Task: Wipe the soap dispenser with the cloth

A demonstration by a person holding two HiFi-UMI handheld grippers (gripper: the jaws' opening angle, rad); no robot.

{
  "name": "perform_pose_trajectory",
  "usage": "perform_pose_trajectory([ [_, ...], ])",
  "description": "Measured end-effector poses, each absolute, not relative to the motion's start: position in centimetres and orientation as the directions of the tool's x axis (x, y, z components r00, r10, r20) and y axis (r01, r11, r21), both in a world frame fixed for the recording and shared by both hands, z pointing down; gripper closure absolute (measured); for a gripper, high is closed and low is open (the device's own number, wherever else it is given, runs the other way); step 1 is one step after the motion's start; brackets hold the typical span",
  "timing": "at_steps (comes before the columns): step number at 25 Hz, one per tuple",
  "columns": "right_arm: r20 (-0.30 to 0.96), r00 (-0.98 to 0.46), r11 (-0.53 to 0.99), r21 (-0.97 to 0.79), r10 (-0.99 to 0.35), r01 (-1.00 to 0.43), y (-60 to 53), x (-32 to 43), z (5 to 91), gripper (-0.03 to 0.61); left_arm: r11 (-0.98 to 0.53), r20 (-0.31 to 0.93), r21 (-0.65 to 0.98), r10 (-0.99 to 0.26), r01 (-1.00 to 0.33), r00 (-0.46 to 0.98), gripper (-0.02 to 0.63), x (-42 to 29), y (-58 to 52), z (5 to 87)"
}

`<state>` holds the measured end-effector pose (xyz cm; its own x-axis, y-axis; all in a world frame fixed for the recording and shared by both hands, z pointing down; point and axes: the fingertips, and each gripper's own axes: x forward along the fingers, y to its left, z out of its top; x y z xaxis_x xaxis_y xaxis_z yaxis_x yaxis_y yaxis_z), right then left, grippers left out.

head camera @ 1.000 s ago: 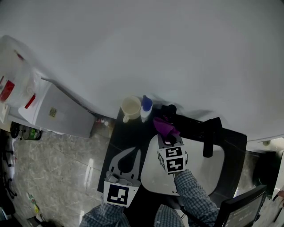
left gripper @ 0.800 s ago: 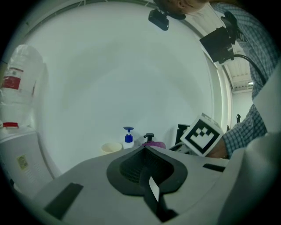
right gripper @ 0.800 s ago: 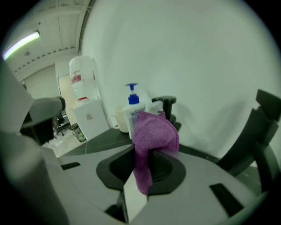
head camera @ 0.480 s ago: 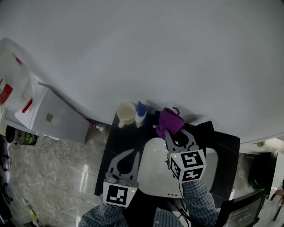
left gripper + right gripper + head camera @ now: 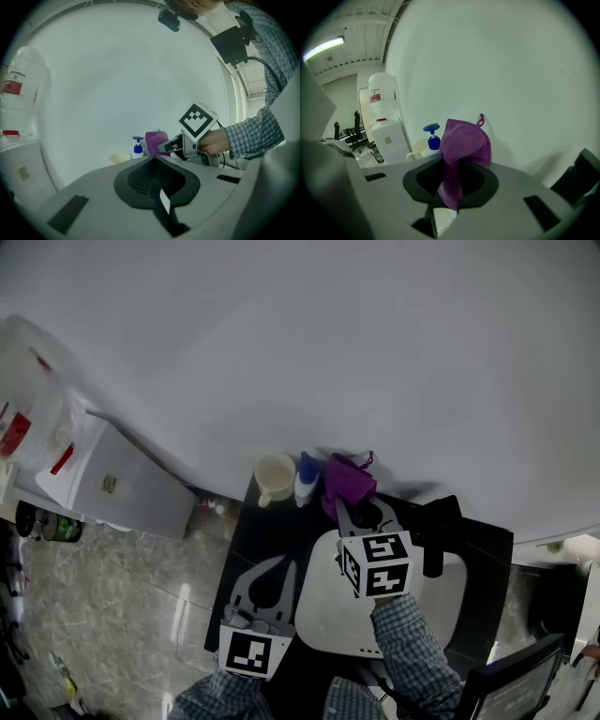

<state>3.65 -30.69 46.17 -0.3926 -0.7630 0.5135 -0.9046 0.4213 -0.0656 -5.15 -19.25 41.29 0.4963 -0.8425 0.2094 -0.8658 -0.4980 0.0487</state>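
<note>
The soap dispenser (image 5: 307, 478), a white bottle with a blue pump, stands on the black counter (image 5: 258, 535) against the wall. It also shows in the gripper views as the dispenser (image 5: 137, 146) (image 5: 431, 137). My right gripper (image 5: 363, 515) (image 5: 450, 197) is shut on a purple cloth (image 5: 349, 482) (image 5: 464, 143), held up just right of the dispenser. I cannot tell whether cloth and bottle touch. My left gripper (image 5: 282, 562) (image 5: 161, 199) hangs shut and empty over the counter's front, well short of the bottle.
A cream mug (image 5: 275, 476) stands left of the dispenser. The white sink basin (image 5: 323, 610) lies under my right gripper, with a black faucet (image 5: 437, 532) at its right. A white water cooler (image 5: 122, 479) stands to the left on the floor.
My right gripper carried the cloth up toward the wall, swung right, then came back left beside the dispenser. The left gripper stayed put.
</note>
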Motion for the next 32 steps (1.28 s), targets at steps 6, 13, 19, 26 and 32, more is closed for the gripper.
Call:
perform_pose_trajectory([
  [6, 0.592, -0.406, 0.449, -0.082, -0.696, -0.89, -29.7, 1.8, 50.7, 0.502, -0.487, 0.222, 0.045, -0.846, -0.872, 0.484, 0.612, -5.9, -19.2, 41.4],
  [13, 0.643, -0.399, 0.461, -0.08, -0.653, -0.884, -28.6, 2.6, 54.0, 0.502, -0.487, 0.232, 0.035, -0.845, -0.873, 0.481, 0.612, -6.1, -19.1, 41.9],
  [19, 0.692, -0.336, 0.435, -0.036, -0.639, -0.9, -27.1, 5.0, 55.8, 0.502, -0.499, 0.227, 0.047, -0.839, -0.866, 0.495, 0.612, -5.2, -19.0, 41.9],
  [26, 0.691, -0.296, 0.408, -0.001, -0.66, -0.913, -26.2, 7.6, 54.4, 0.502, -0.517, 0.209, 0.037, -0.833, -0.855, 0.513, 0.612, -4.1, -18.9, 41.3],
  [32, 0.604, -0.335, 0.471, 0.077, -0.723, -0.879, -25.9, 7.1, 48.1, 0.502, -0.504, 0.209, 0.051, -0.839, -0.862, 0.503, 0.612, -3.9, -19.4, 41.1],
])
